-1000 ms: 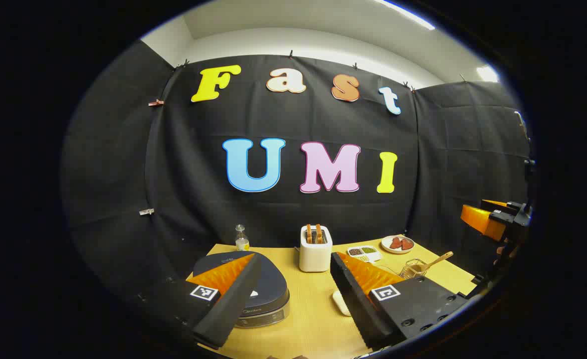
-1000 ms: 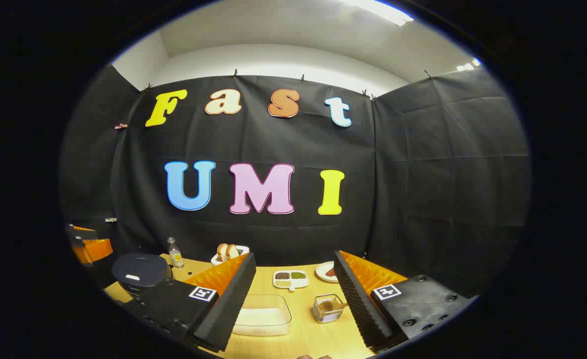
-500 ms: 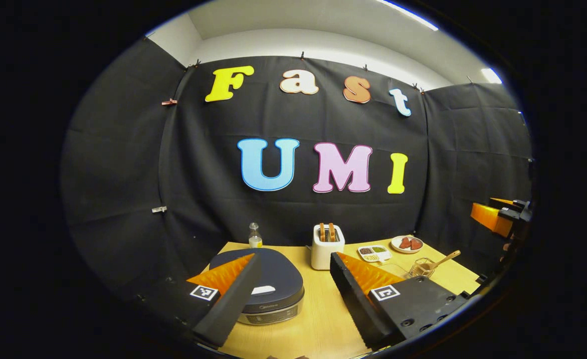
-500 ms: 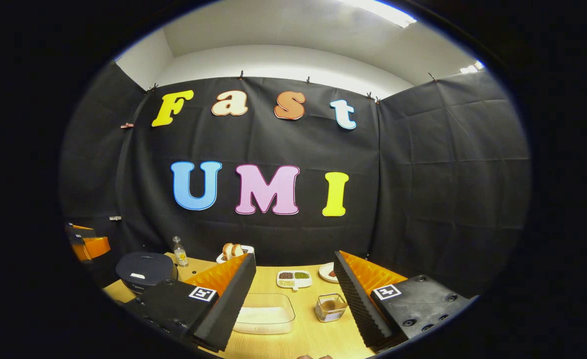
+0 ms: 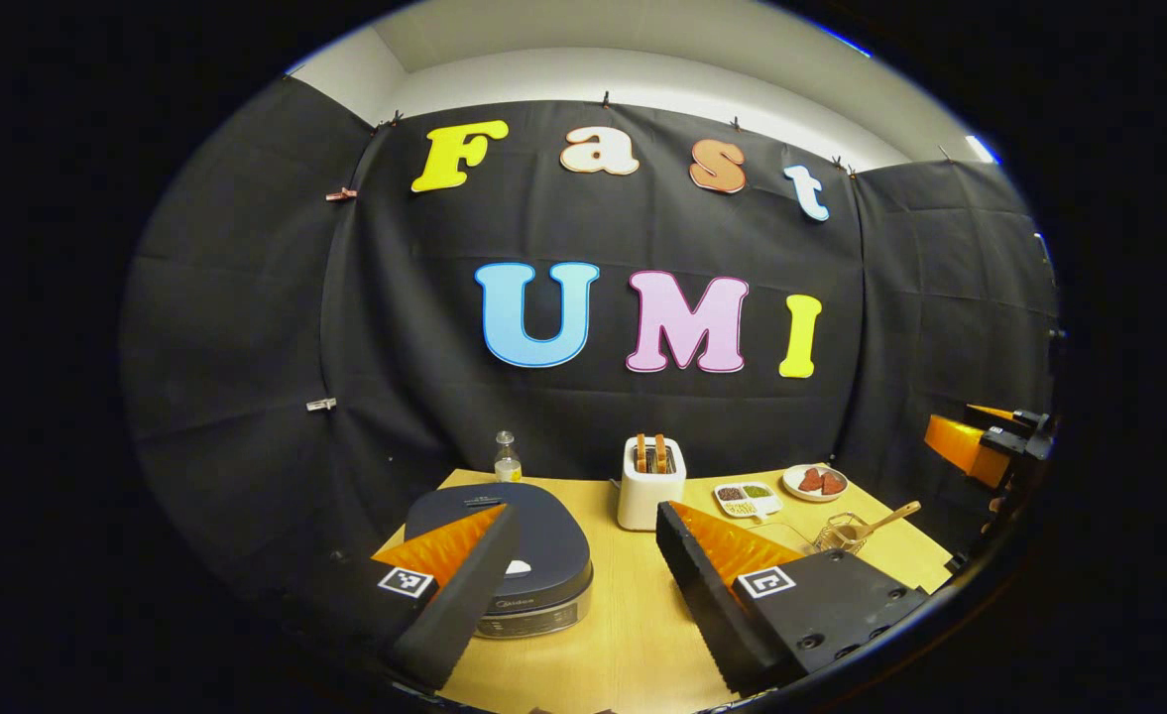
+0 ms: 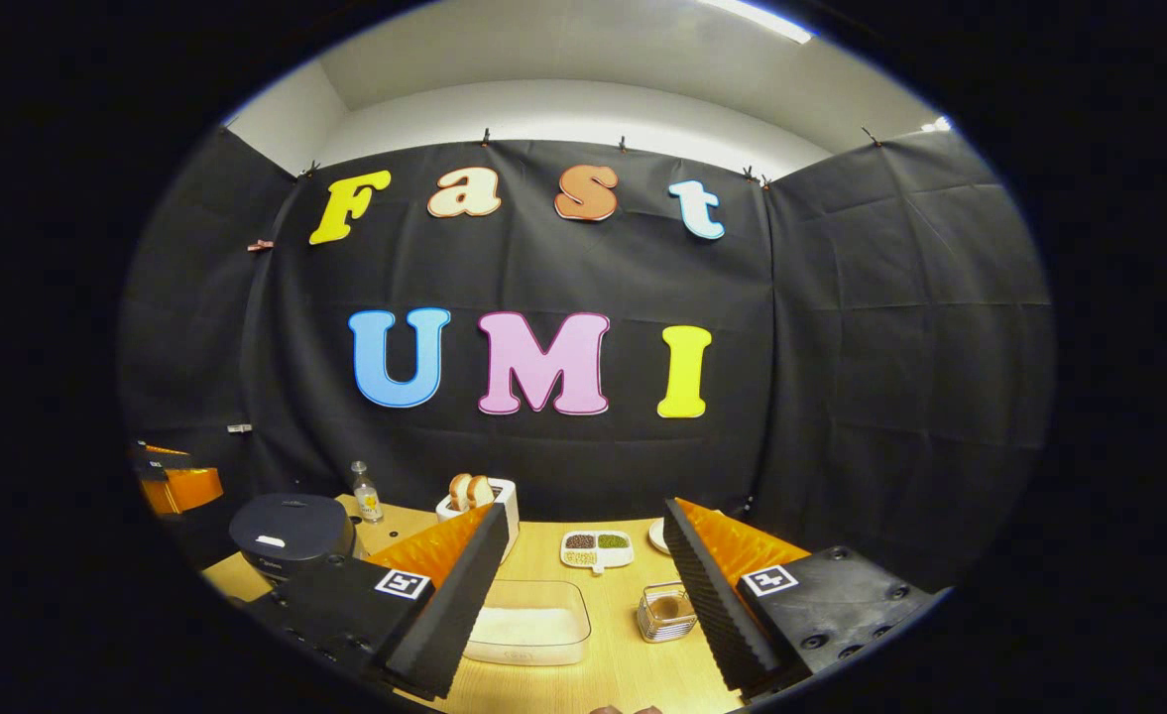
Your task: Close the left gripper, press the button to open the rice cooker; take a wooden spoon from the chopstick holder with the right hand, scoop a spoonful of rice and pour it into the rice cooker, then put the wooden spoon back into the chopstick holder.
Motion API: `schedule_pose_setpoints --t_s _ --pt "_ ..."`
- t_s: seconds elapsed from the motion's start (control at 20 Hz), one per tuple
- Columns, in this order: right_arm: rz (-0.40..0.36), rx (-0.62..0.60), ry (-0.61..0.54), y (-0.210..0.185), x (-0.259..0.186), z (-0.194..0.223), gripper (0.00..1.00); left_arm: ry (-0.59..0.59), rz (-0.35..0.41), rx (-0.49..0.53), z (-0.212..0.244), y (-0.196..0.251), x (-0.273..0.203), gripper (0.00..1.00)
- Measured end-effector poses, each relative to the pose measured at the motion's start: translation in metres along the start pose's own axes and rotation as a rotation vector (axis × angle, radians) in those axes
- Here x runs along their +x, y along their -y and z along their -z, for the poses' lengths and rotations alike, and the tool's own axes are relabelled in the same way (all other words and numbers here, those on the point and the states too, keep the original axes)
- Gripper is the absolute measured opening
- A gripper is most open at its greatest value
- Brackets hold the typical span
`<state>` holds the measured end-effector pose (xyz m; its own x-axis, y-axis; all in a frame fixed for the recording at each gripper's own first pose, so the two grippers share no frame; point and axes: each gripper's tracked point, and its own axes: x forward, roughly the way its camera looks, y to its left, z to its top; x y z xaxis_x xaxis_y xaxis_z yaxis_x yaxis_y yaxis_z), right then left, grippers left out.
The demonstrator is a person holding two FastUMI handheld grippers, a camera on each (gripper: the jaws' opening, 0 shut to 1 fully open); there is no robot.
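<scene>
Dark-lidded round rice cooker (image 5: 504,555), lid down near the bench's (image 5: 633,635) front-left corner, has slid slightly leftward under the left gripper (image 5: 583,585) over the last second, whose fingers remain wide apart and empty, so closing and button-pressing appear outstanding.

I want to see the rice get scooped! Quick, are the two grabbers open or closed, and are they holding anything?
Left gripper: open, holding nothing, above the rice cooker.
Right gripper: open, holding nothing, above the table.
</scene>
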<state>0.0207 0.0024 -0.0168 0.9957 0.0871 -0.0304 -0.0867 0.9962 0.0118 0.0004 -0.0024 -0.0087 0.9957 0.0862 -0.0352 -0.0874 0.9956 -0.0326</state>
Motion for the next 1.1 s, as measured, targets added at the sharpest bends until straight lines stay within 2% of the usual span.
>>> schedule_pose_setpoints --t_s 0.5,0.6,0.8,1.0,1.05,1.1 --pt "-0.001 0.016 -0.003 0.018 0.02 0.005 0.98 -0.025 -0.05 -0.031 -0.005 -0.013 0.021 0.96" --pt "-0.001 0.016 -0.005 0.018 0.023 0.007 0.98 -0.034 -0.07 -0.031 -0.008 -0.024 0.027 0.92" --pt "0.004 0.023 -0.015 0.022 0.025 0.014 0.98 -0.06 -0.104 -0.019 -0.012 -0.049 0.044 0.75" --pt "0.011 0.027 -0.035 0.026 0.025 0.023 0.98 -0.132 -0.105 -0.041 0.0 -0.066 0.065 0.49" --pt "0.015 0.024 -0.036 0.029 0.025 0.024 0.98 -0.154 -0.102 -0.048 0.006 -0.07 0.071 0.39" --pt "0.018 0.023 -0.038 0.03 0.025 0.025 0.98 -0.174 -0.104 -0.056 0.013 -0.074 0.075 0.34"
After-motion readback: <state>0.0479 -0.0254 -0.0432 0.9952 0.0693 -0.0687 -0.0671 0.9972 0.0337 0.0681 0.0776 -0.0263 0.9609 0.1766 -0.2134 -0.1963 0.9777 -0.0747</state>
